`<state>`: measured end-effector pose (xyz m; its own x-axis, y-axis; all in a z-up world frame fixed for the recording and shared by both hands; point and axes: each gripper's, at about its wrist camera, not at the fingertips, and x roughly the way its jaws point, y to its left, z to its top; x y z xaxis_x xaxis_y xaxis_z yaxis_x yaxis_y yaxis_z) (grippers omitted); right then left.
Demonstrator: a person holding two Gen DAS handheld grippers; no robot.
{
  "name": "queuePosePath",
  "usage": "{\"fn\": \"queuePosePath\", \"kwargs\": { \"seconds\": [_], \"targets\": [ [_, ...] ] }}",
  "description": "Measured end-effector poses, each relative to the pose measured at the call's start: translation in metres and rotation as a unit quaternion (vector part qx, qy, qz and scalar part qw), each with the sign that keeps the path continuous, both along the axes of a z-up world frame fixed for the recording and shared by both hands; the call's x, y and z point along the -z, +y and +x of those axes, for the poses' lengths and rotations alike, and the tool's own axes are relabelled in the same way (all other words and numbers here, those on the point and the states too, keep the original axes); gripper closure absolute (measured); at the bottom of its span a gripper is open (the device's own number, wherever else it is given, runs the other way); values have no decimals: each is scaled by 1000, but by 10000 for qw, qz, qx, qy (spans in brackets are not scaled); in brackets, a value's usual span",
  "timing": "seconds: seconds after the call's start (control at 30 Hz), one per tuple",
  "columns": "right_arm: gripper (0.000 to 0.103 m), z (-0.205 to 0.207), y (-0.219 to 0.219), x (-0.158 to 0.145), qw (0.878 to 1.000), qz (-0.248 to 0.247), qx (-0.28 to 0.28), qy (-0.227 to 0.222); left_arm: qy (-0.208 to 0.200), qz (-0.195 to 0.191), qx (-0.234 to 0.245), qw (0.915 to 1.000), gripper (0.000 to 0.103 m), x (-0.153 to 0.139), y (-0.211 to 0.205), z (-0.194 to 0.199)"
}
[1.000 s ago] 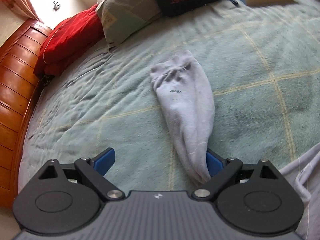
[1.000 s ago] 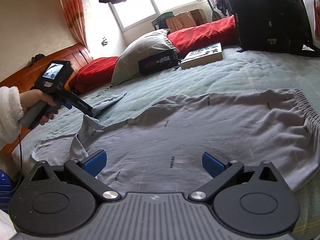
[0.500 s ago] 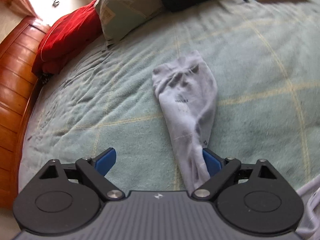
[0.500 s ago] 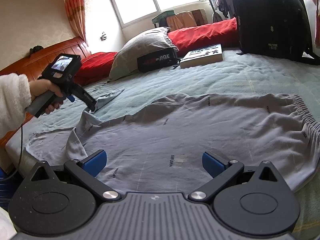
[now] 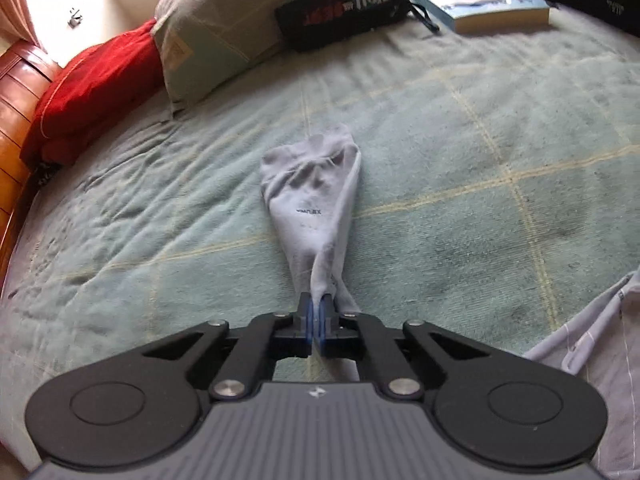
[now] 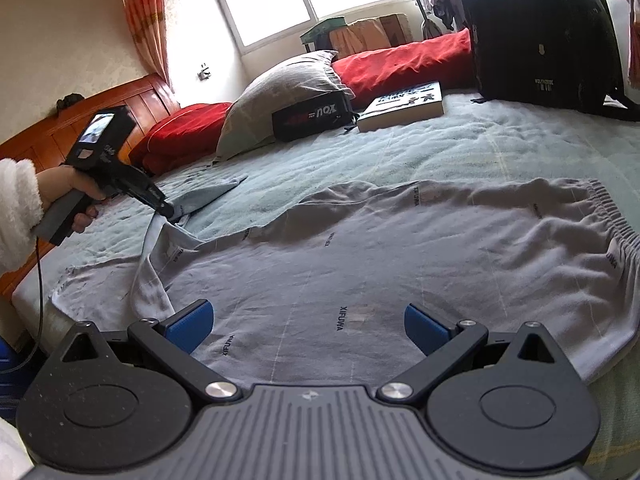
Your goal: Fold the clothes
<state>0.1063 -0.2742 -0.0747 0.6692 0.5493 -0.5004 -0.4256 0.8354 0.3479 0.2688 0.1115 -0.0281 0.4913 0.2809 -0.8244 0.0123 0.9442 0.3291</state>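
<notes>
Grey trousers (image 6: 360,248) lie spread across the green bed cover (image 6: 500,140), with the elastic waistband at the right. One leg end (image 5: 316,200) stretches out as a narrow twisted strip towards the pillows. My left gripper (image 5: 317,304) is closing its jaws on the near part of that leg, and the blue pads (image 5: 307,312) pinch a fold of the fabric between them. In the right wrist view a hand in a white fluffy sleeve holds the left gripper (image 6: 168,210) at the far left. My right gripper (image 6: 308,320) hovers open over the trousers' middle, holding nothing.
A grey pillow (image 6: 280,100), red cushions (image 6: 400,60), a black pouch (image 6: 312,114) and a book (image 6: 404,106) lie at the head of the bed. A black backpack (image 6: 540,32) stands at the back right. The wooden bed frame (image 5: 12,128) runs along the left.
The left gripper's jaws went from wide open beside the leg to shut on it, and the leg now lies centred between them. The right gripper has stayed still and open.
</notes>
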Motion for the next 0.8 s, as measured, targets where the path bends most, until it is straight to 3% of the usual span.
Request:
{"fn": "queuePosePath", "kwargs": {
  "seconds": [0.47, 0.8],
  "targets": [
    [0, -6, 13, -1, 9997, -13, -256, 29, -686, -351, -236, 9968, 102, -37, 35, -103],
    [0, -12, 30, -3, 9987, -230, -461, 30, -656, -743, -743, 9923, 102, -10, 68, -159]
  ]
}}
